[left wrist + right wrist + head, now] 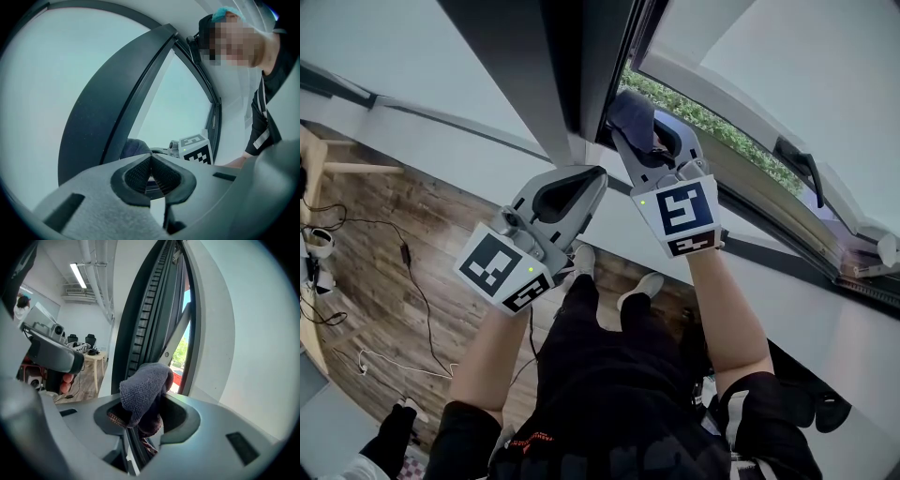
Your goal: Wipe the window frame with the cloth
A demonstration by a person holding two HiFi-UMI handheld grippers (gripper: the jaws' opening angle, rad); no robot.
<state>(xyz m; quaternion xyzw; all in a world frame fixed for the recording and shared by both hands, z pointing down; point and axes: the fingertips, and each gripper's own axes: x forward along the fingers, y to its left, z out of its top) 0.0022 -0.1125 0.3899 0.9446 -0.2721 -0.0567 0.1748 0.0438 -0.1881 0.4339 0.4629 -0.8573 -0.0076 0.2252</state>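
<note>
with the right gripper (140,422) clenched on the cloth (143,390), press it firmly along the frame (140,324) groove, keeping the left gripper (151,163), pinched empty, clear.

left gripper (151,158) fingers pressed together, nothing between them. right gripper (140,414) fingers clamped on the cloth (143,387), reaching further than the left. left forearm (483,361) and right forearm (733,323) bare, stretched out side by side.

The lower end of the cloth (143,390) is hidden between the fingers of the right gripper (145,417). Past the fingertips the window frame (140,324) runs off the top edge
</note>
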